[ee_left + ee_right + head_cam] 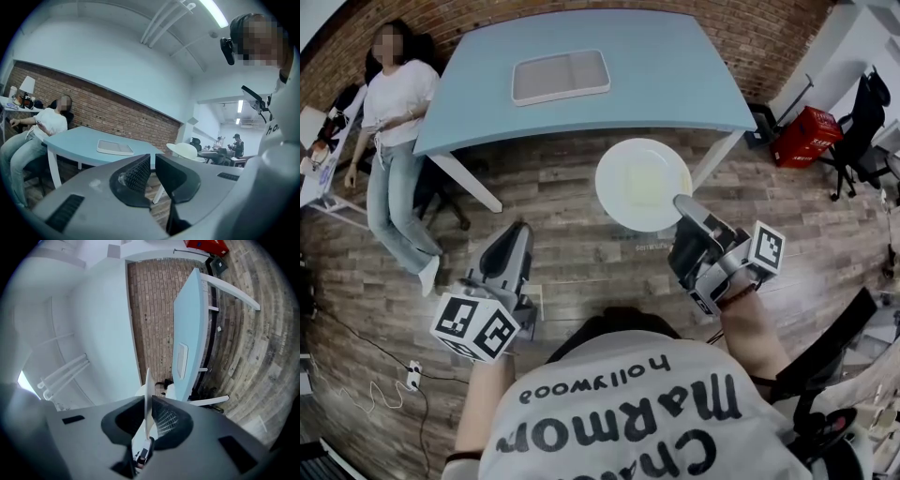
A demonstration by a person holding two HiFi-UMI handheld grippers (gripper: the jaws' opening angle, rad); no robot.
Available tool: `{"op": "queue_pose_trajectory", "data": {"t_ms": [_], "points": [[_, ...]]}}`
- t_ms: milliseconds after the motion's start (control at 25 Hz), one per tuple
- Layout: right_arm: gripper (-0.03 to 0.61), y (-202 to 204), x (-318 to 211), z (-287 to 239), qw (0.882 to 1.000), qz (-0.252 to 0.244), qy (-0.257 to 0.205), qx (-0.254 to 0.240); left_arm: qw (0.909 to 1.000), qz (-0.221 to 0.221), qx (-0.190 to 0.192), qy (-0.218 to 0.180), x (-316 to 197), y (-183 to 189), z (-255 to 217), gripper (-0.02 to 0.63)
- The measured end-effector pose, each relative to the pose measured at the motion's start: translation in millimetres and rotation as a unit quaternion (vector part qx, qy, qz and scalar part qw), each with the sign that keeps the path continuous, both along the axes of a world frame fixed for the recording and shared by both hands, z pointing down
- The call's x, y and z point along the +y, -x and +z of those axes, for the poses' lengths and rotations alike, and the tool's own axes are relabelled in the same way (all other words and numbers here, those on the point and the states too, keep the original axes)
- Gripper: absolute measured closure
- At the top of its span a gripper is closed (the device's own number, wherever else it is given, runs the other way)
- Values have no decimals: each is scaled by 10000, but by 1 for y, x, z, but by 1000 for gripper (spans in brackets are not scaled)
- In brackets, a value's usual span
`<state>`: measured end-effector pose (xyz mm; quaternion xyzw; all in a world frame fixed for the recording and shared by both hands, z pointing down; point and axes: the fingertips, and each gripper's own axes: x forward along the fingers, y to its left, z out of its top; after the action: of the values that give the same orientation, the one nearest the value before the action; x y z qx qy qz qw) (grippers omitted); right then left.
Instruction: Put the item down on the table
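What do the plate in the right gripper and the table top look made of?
The plate looks like white ceramic or melamine: smooth, faintly glossy, thin at the rim; I cannot tell which. The table top looks like pale blue laminate or painted board: flat, even, matte colour, no grain.

Item 1: table [581, 94], ahead, at centre. Item 2: tray [561, 76], on the table, left of its middle. Item 3: plate [643, 184], off the table, before its near right corner, above the floor, its near edge between the jaws of the right gripper [682, 202]. Item 4: left gripper [517, 234], nearer and to the left, well apart from the plate. Item 5: seated person [394, 141], left of the table. Item 6: crate [806, 136], on the floor right of the table; chair [862, 117] just beyond it.
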<state>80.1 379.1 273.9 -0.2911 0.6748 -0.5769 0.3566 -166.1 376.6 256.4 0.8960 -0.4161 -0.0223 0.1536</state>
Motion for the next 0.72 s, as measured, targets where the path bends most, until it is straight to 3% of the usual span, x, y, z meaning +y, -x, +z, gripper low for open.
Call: {"op": "queue_pose_trajectory", "data": {"t_ms": [280, 720], "points": [[535, 9, -13, 2, 9999, 119, 27, 79, 10000, 47, 47, 16, -16, 14, 4, 577], [535, -16, -82, 11, 9997, -92, 74, 209, 9999, 62, -109, 118, -78, -16, 13, 577]]}}
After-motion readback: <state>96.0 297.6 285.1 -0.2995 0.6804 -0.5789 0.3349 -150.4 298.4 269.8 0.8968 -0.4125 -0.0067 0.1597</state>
